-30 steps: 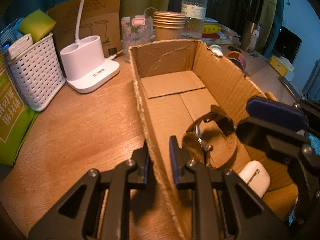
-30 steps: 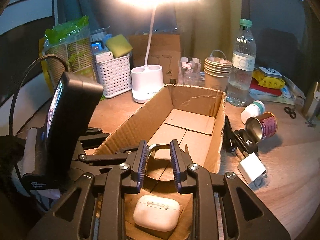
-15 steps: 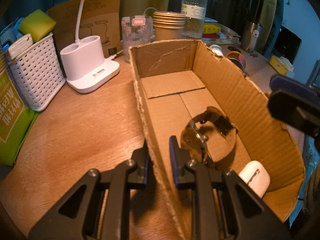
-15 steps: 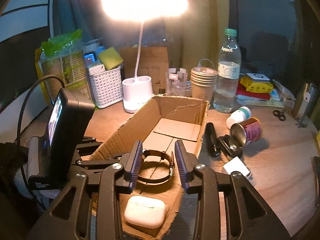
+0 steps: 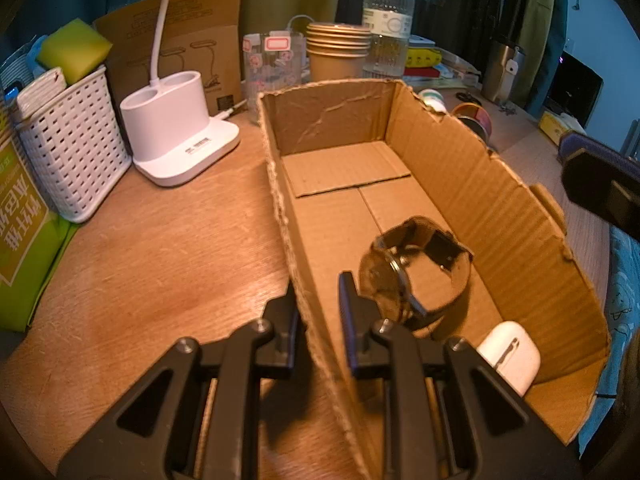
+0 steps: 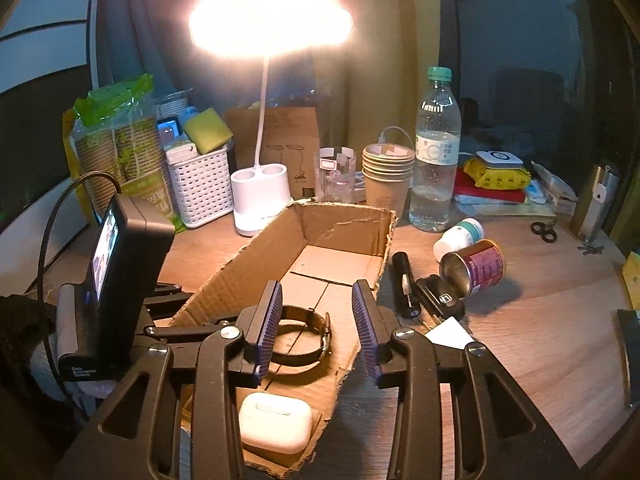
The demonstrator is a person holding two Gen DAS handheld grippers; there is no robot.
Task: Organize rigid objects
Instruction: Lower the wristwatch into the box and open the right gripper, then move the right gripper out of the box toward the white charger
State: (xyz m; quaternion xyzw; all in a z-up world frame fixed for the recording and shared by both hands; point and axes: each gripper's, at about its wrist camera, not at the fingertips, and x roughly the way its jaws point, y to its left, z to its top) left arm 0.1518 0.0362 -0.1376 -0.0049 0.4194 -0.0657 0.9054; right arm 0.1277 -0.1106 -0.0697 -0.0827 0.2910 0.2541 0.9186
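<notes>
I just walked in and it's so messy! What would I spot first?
Probably the glaring lamp shining at the back of the desk. Then the long cardboard box in the middle, with a watch and a white earbud case inside, and the left gripper pinching its side wall.

Dim room, warm yellow light. Very bright lamp [image 6: 270,24] near the top of the right wrist view, glowing so hard its shape is lost in white glare. Dark shadows under the can [image 6: 476,266] and inside the cardboard box [image 5: 500,216]. Bent, rounded edges with black corners in both views. A little blurry up close.
</notes>
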